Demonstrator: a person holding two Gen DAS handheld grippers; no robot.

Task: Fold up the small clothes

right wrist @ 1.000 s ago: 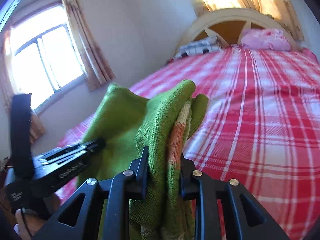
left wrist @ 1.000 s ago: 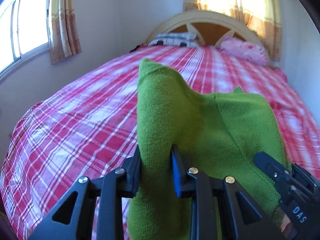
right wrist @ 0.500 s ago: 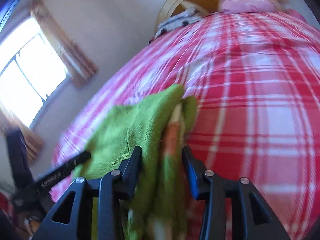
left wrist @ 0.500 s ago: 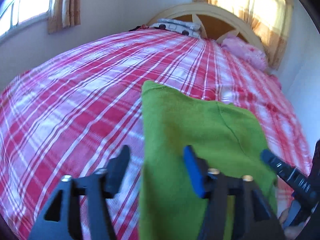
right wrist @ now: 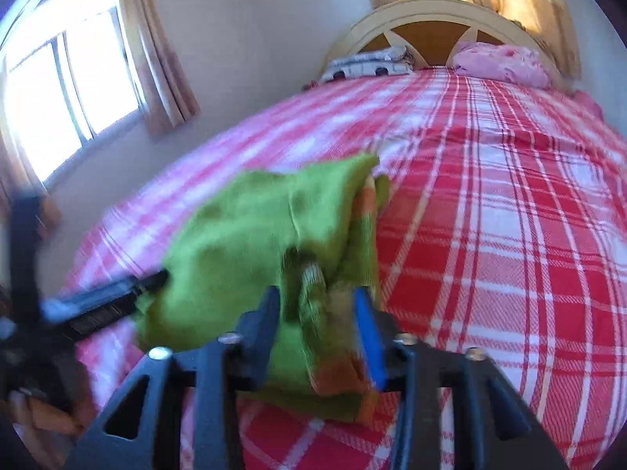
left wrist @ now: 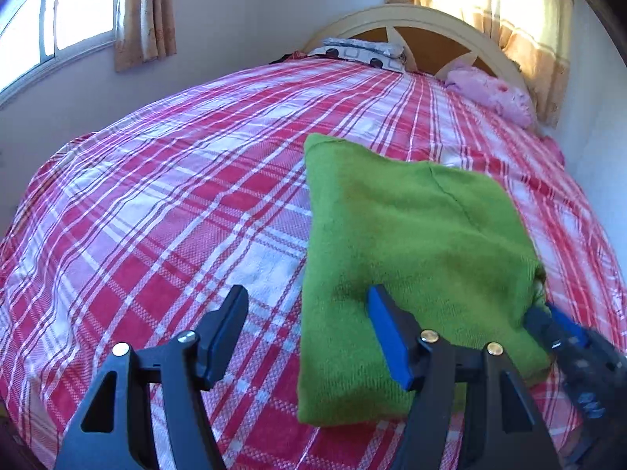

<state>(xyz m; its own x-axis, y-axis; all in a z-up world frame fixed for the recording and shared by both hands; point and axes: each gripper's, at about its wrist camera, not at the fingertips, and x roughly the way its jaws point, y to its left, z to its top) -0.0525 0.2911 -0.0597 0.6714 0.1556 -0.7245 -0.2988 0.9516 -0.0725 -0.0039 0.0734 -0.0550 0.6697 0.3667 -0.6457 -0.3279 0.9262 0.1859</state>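
No readable writing on anything: there's white print on the right gripper's body low-right in the left wrist view, too blurred to read, and we see no brand on the green garment [left wrist: 411, 243].

Surroundings: red/white plaid bedspread [left wrist: 164, 211] covers the bed, cream arched headboard [left wrist: 427, 27] at the far end w/ a black-and-white patterned pillow [left wrist: 362, 51] and a pink bundle [left wrist: 490, 92] against it. Window [right wrist: 66, 86] w/ beige curtains [right wrist: 156, 51] on the left wall, 2nd sunlit curtain behind the headboard. Nothing else lies on the bedspread near the garment.

Garment lies folded flat on the bedspread, near edge of bed, orange trim showing at its right side in the right wrist view (that frame is motion-blurred).

Left gripper [left wrist: 309, 329]: jaws spread wide, not gripping. We see the garment's left edge run between them, blue-pad finger [left wrist: 388, 337] over the cloth, black finger over bare bedspread; contact w/ cloth unclear.

Right gripper [right wrist: 317, 325]: jaws closing, bunched green/orange cloth between them and pads look pressed on it
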